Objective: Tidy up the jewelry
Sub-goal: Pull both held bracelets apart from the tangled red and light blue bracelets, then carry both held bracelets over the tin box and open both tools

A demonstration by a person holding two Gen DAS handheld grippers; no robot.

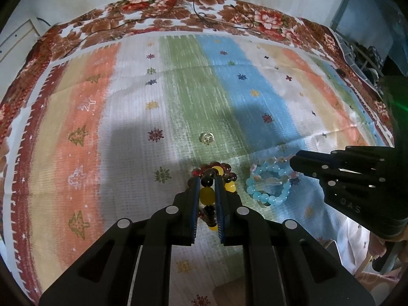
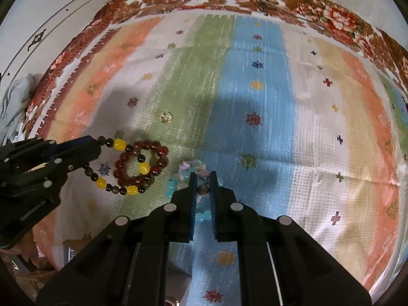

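Now both grippers are closed on beads at once. The left gripper has its jaws clamped on the yellow-and-brown bracelet, a yellow bead and a dark one pinched between them, and that strand loops across the red bracelet lying flat on the striped cloth. The right gripper has its jaws shut on a small dark bead of the blue bracelet, which sits just beside the red one. A small gold coin-like piece lies apart, farther up the green stripe.

To do this well, I would lift the yellow-and-brown strand slowly and straight up, since it overlaps the red ring and could drag it along. Round beads are slippery, so keep the pinch firm and centred on a bead. Draw the two bracelets away from each other, not across, to avoid tangling, and set each down well apart.
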